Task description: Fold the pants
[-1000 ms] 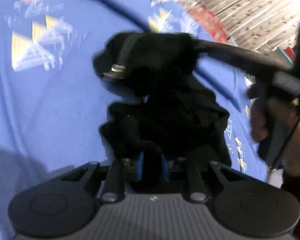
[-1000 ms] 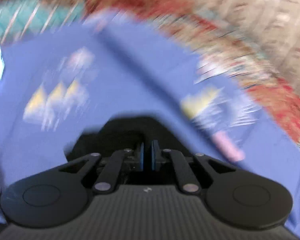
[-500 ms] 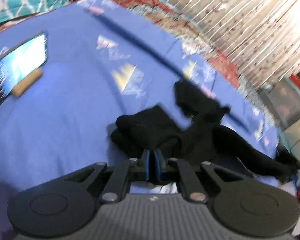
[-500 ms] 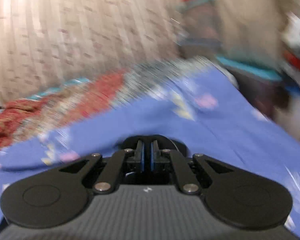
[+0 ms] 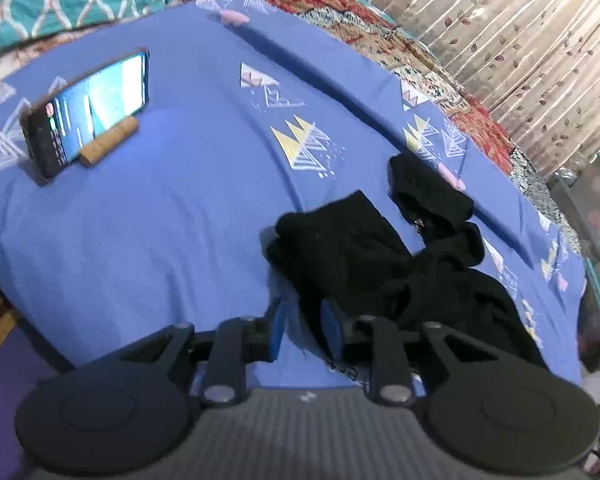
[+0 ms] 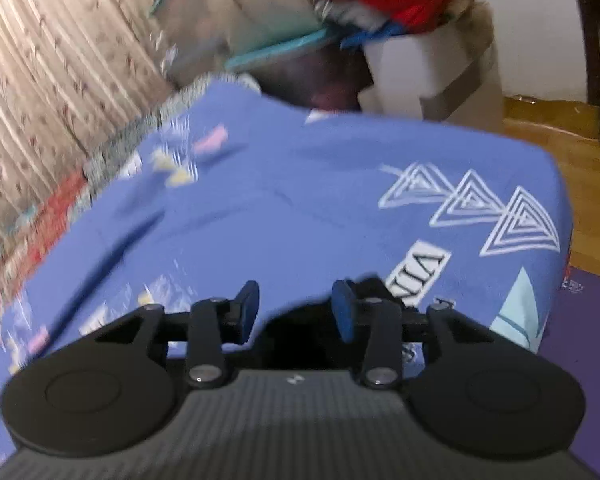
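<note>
Black pants (image 5: pixel 384 264) lie crumpled on a blue bedsheet (image 5: pixel 172 220), centre right in the left wrist view. My left gripper (image 5: pixel 302 330) is open just above the sheet, with the near edge of the pants between its blue pads. My right gripper (image 6: pixel 296 310) is open over the sheet (image 6: pixel 300 200) near the bed's corner. A dark bit of the pants (image 6: pixel 296 332) shows low between its fingers.
A lit phone (image 5: pixel 88 110) leans on a wooden stand (image 5: pixel 108 146) at the left of the bed. Patterned blankets and a curtain (image 5: pixel 500 40) lie behind. Piled clothes and boxes (image 6: pixel 380 20) stand past the bed's end. Wooden floor (image 6: pixel 580 160) and a purple mat are at the right.
Both grippers have opened and let go of the pants. The pants now lie on the sheet. The right gripper has swung round toward the bed's corner.
</note>
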### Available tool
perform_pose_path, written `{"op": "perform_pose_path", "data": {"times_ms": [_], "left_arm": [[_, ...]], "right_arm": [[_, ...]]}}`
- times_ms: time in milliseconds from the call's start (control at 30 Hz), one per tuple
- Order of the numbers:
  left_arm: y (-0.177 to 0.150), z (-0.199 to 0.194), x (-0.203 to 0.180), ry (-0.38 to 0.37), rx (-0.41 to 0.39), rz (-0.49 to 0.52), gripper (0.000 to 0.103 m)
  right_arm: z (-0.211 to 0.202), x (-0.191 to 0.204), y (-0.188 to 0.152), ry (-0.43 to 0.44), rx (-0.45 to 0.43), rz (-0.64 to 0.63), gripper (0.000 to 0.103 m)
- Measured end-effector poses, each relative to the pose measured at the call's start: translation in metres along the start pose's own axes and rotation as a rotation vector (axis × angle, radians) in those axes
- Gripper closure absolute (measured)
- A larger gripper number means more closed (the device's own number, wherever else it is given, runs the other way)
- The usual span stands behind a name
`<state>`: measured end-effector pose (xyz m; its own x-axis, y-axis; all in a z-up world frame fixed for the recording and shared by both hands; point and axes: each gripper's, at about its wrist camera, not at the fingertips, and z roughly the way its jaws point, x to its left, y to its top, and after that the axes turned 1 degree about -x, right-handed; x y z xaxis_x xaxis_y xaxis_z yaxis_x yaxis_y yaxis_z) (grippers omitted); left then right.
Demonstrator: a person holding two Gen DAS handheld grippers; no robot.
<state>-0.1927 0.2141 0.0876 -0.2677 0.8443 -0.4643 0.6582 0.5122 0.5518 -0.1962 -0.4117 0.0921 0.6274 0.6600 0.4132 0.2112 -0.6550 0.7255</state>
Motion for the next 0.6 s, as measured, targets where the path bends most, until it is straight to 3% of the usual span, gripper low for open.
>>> {"op": "perform_pose_path", "data": {"times_ms": [100,200,267,333,367,467,567,600], "left_arm": [[0.005,0.001,-0.018,0.041,-0.027,0.120,0.081],[0.008,0.010,-0.058,0.033,-0.053,0.329,0.074],[0.005,0.020,-0.088,0.024,-0.076,0.491,0.065],[-0.001,0.038,-0.110,0.014,-0.092,0.618,0.065],[-0.005,0.051,-0.118,0.019,-0.087,0.661,0.065],[-0.005,0.087,-0.129,0.031,-0.011,0.699,0.076],[-0.010,0.103,-0.133,0.016,0.029,0.745,0.085],[-0.012,0.107,-0.133,0.011,0.046,0.760,0.094]], "right_arm": [[-0.009,0.032,0.000,0.044,-0.078,-0.097,0.060],[-0.004,0.098,-0.011,0.238,0.010,-0.305,0.059],[0.006,0.158,-0.024,0.370,0.082,-0.468,0.052],[0.020,0.217,-0.041,0.489,0.166,-0.610,0.032],[0.029,0.249,-0.053,0.542,0.212,-0.681,0.028],[0.059,0.338,-0.104,0.666,0.304,-0.919,0.019],[0.095,0.407,-0.165,0.675,0.382,-1.160,0.019],[0.108,0.423,-0.183,0.663,0.383,-1.226,0.019]]}}
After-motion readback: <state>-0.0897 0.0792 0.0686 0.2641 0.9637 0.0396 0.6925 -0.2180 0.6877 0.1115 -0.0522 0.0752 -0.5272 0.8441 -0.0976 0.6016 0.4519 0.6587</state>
